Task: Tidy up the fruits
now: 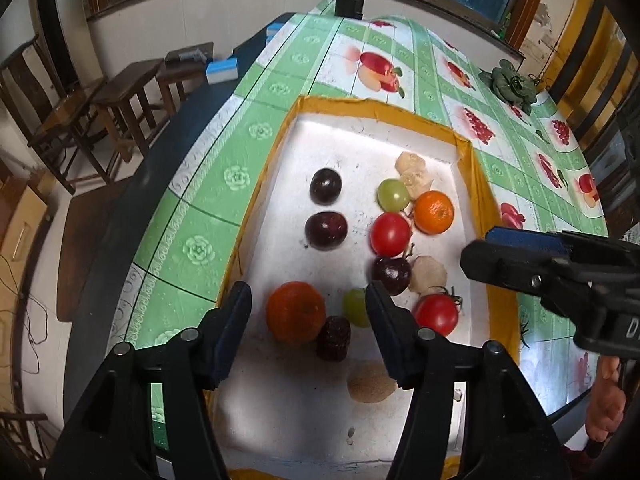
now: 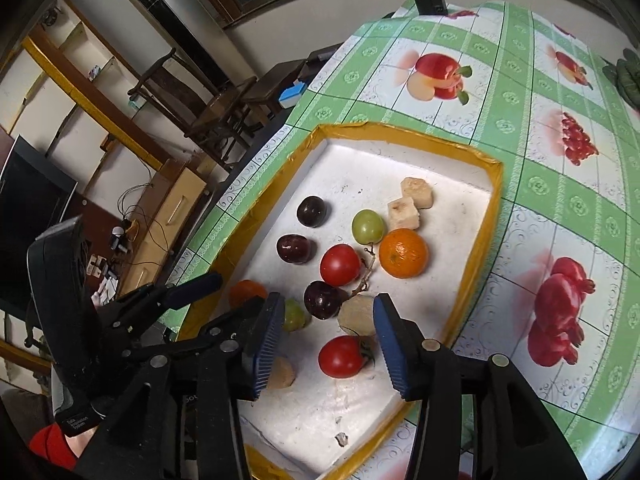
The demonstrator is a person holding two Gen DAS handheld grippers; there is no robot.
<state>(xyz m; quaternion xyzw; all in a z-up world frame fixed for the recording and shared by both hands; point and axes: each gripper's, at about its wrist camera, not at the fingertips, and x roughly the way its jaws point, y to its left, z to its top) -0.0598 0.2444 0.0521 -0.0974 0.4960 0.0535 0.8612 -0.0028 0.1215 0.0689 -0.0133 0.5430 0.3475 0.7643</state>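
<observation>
A white foam tray with a yellow taped rim (image 1: 256, 200) (image 2: 492, 208) holds the fruit. In it lie two oranges (image 1: 295, 312) (image 1: 434, 212), two red tomatoes (image 1: 390, 234) (image 1: 436, 314), three dark plums (image 1: 325, 186) (image 1: 326, 230) (image 1: 391, 274), two green grapes (image 1: 394, 195) (image 1: 356, 307), a dark date (image 1: 333, 338) and banana pieces (image 1: 412, 168). My left gripper (image 1: 308, 308) is open above the near orange and date. My right gripper (image 2: 326, 332) is open above the near tomato (image 2: 342, 356), empty.
The tray sits on a green fruit-print tablecloth (image 1: 360, 64). A leafy green vegetable (image 1: 510, 84) lies at the far right of the table. A black box (image 1: 349, 5) stands at the far end. Wooden stools and chairs (image 1: 120, 96) stand to the left.
</observation>
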